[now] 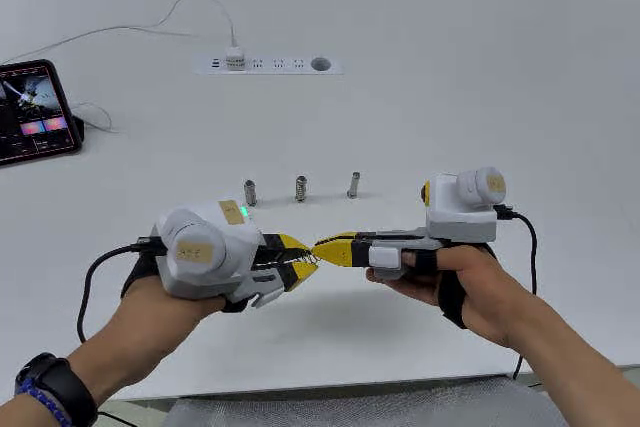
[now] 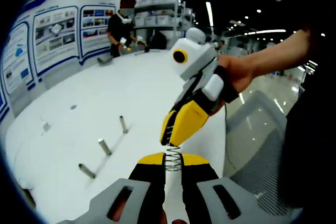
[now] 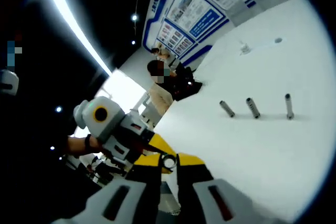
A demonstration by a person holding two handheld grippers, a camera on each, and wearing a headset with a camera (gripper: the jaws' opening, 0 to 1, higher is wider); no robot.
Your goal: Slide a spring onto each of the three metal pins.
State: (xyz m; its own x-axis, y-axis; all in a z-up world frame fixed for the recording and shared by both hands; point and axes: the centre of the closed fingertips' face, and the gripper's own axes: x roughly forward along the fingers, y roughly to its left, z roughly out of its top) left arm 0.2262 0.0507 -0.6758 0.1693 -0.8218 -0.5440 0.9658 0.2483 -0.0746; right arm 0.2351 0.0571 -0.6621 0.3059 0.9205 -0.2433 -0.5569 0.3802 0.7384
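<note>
The left tongs and the right tongs meet tip to tip above the white desk, each held in a hand, their yellow-tipped black jaws pointing at one another. Between them is a small coiled grey metal spring. In the left gripper view the left tongs are narrow, pinching the near end of the spring, while the right tongs, drawn to a closed beak, grip its far end. In the right gripper view the right tongs are narrow around the spring's round end.

Beyond the meeting tips, well apart from them, three short upright metal pins stand in a row on the desk. The two on the left tongs' side look thicker and ribbed; the one toward the right tongs looks slimmer and smooth.

Farther past the pins lies a white power strip with a white plug. Out beyond the left tongs sits a lit tablet.
</note>
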